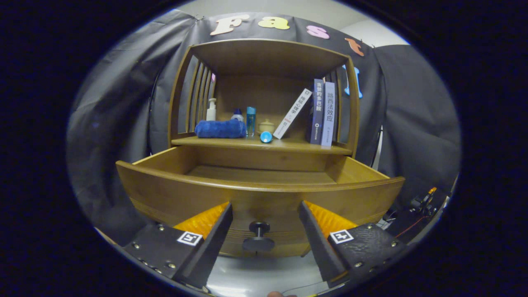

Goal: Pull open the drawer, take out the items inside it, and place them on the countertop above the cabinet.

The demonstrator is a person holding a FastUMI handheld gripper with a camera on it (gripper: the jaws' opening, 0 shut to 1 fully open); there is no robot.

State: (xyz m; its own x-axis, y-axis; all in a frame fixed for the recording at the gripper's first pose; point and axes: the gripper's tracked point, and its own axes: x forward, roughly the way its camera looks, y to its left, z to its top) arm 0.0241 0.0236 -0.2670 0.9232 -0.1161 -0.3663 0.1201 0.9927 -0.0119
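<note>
The wooden drawer (260, 198) stands pulled open below the cabinet's countertop (297, 145). Its dark round knob (258, 236) sits between my fingers, free of both. My gripper (264, 210) is open, one fingertip on each side of the knob, close to the drawer front. The drawer's inside floor (264, 174) looks bare as far as I see; its front part is hidden behind the drawer's front panel. On the countertop lie a folded blue towel (220, 128) and a small blue round item (266, 137).
The countertop also bears a pump bottle (211, 109), a blue bottle (251, 120), a small lidded jar (267, 125) and three books (324, 112), one leaning. A slatted wooden hutch (264, 53) roofs the shelf. Cables and gear (420, 204) lie to the right.
</note>
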